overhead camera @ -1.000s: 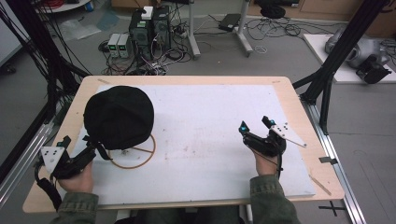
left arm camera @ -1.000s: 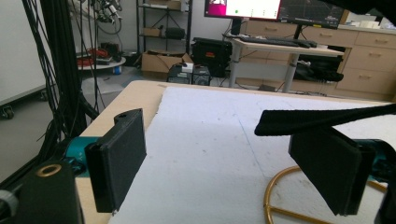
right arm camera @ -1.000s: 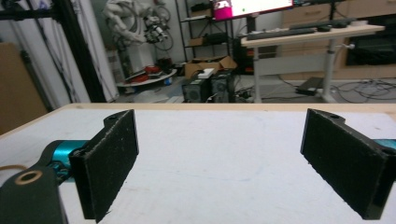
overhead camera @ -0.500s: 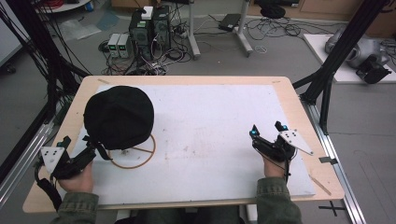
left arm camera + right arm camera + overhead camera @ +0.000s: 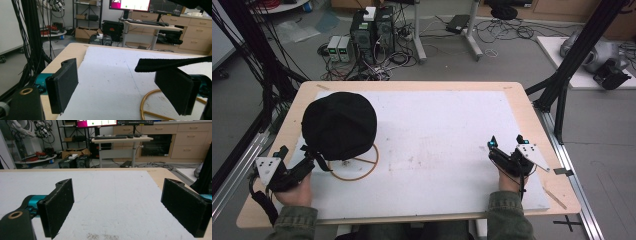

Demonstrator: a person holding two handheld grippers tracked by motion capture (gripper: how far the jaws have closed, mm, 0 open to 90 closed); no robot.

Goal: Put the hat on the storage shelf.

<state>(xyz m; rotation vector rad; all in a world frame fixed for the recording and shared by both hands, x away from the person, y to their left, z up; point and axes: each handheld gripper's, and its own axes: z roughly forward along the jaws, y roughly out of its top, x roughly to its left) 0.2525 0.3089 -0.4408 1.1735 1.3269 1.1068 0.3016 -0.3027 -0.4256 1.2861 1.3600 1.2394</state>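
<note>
A black rounded cap (image 5: 339, 125) rests on a gold wire ring (image 5: 362, 172) at the left of the white board (image 5: 437, 130). My left gripper (image 5: 297, 155) sits just left of it near the front edge, open. In the left gripper view (image 5: 116, 87) the cap's black strap (image 5: 170, 63) reaches in over the right-hand jaw, unclamped, with the gold ring (image 5: 147, 100) below it. My right gripper (image 5: 506, 141) is at the board's right side, open and pointing away from the person. Only bare board lies between its jaws in the right gripper view (image 5: 117, 207).
The wooden table edge (image 5: 532, 115) borders the board on the right. Black frame posts (image 5: 562, 85) rise beside the table at right, and cable bundles (image 5: 257, 65) hang at left. Computer boxes (image 5: 372, 25) stand on the floor beyond the far edge.
My right gripper has moved to the right, toward the board's right edge, and turned to point straight ahead. The left gripper and the cap have not moved.
</note>
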